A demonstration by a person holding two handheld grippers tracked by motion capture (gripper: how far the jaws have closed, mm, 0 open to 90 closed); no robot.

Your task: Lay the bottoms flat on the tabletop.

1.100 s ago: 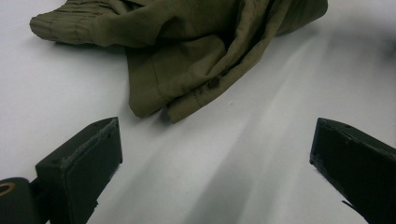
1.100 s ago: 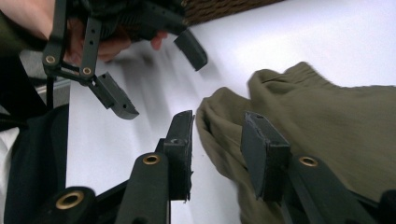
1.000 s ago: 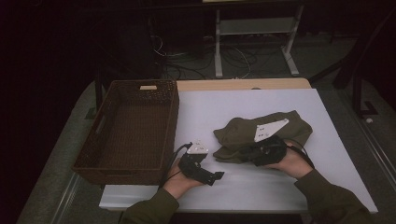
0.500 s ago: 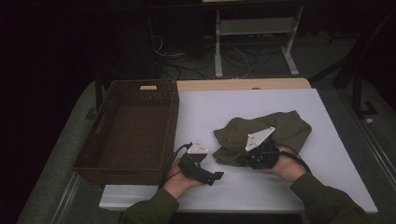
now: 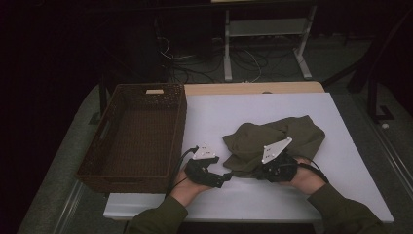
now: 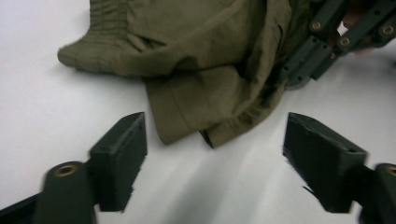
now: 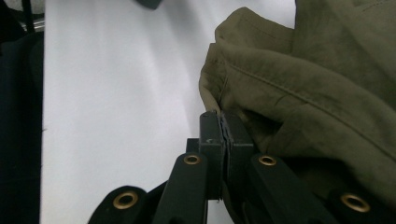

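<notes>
An olive green garment (image 5: 280,136) lies crumpled on the white table (image 5: 272,107), right of centre. My right gripper (image 5: 256,173) is at its near edge, shut on a fold of the cloth; in the right gripper view the pads (image 7: 223,119) pinch the hem of the garment (image 7: 317,84). My left gripper (image 5: 227,178) rests just left of it, open. Its jaws have just been closing, and a corner of the garment (image 6: 201,60) lies between the tips (image 6: 215,128), touching neither pad. The right gripper (image 6: 308,60) also shows at the cloth's far side.
A dark brown woven basket (image 5: 181,126) stands empty on the table's left part, close to my left hand. Beyond the table's far edge are a white metal stand (image 5: 265,29) and cables on the floor.
The right hand has sunk toward the near edge of the garment and its gripper has shut on the cloth. The left hand has stayed in place.
</notes>
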